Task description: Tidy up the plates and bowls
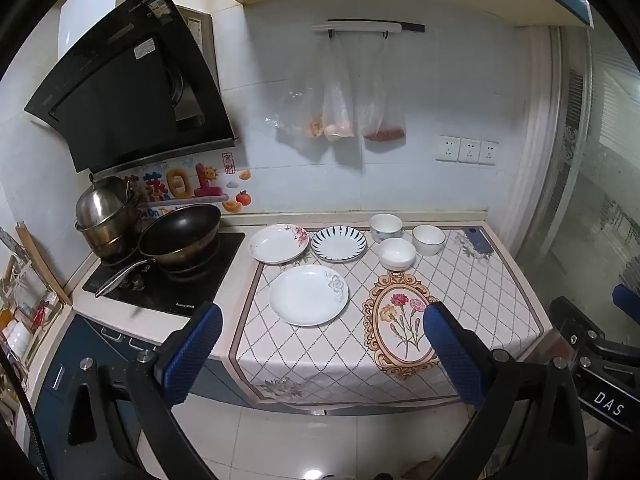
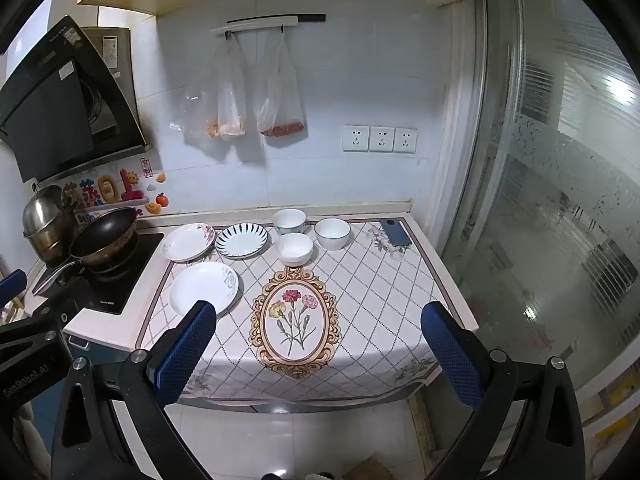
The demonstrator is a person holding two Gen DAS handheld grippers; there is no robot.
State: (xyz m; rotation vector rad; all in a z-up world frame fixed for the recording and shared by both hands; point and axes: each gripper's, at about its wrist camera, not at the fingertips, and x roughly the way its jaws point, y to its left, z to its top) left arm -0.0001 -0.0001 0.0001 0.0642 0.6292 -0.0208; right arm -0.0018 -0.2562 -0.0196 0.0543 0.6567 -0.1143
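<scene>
Three plates lie on the patterned cloth: a white plate with a grey flower (image 1: 308,294) (image 2: 204,288) nearest, a pink-flowered plate (image 1: 278,243) (image 2: 188,241) behind it, and a blue-striped plate (image 1: 338,243) (image 2: 241,241) to its right. Three white bowls cluster beside them: a back bowl (image 1: 385,228) (image 2: 289,221), a right bowl (image 1: 428,239) (image 2: 332,233) and a front bowl (image 1: 397,253) (image 2: 294,249). My left gripper (image 1: 324,324) is open, held before the counter's front edge with nothing between its blue pads. My right gripper (image 2: 320,320) is also open and holds nothing.
A stove (image 1: 168,276) at the left carries a black wok (image 1: 180,232) and stacked steel pots (image 1: 104,216). A dark phone (image 2: 395,232) lies at the cloth's back right corner. Plastic bags (image 2: 240,92) hang on the wall. A glass door (image 2: 560,200) bounds the right side.
</scene>
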